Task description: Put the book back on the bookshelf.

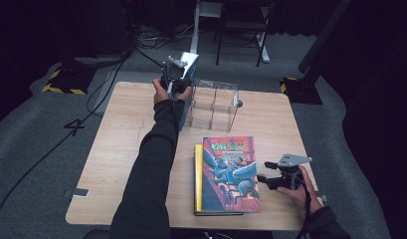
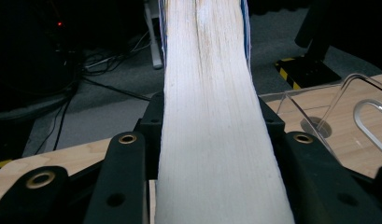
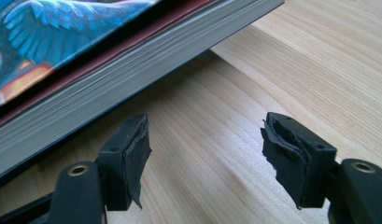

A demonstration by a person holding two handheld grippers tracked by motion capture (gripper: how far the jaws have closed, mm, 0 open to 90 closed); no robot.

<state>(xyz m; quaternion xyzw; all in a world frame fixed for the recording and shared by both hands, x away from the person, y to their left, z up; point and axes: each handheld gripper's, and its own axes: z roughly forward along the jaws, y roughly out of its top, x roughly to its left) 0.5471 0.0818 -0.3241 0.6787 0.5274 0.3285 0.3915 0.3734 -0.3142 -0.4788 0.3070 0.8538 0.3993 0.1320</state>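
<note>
Left tongs (image 1: 177, 79), upper centre of the high view, clamped on the page edge of a thick blue-covered book (image 1: 189, 67) held upright at the left end of a clear acrylic rack (image 1: 214, 104). In the left gripper view, page block (image 2: 212, 116) squeezed between both jaws, blue cover edges at the top of the frame, rack wall (image 2: 319, 116) at right.

Right tongs (image 1: 267, 172), lower right of the high view, standing wide with nothing between them, just beside the two stacked books (image 1: 231, 172) lying flat at lower centre of the tabletop (image 1: 126, 149). In the right gripper view, pads (image 3: 135, 154) apart, low over the wood, the stack's page edges (image 3: 109, 79) at upper left, not touched.

Risks, as judged:
- Heavy book gripped by pages only: likely to sag, fan open or slip out if tilted.
- Bottom corner catching on the rack's outer wall or a divider: light acrylic apt to slide or tip, nothing bracing it.
- Cannot tell whether the book sits inside the slot or outside it; released outside, likely to topple on the tabletop.
- Right tongs closing on the stack: upper book could skid off the yellow one beneath.
</note>
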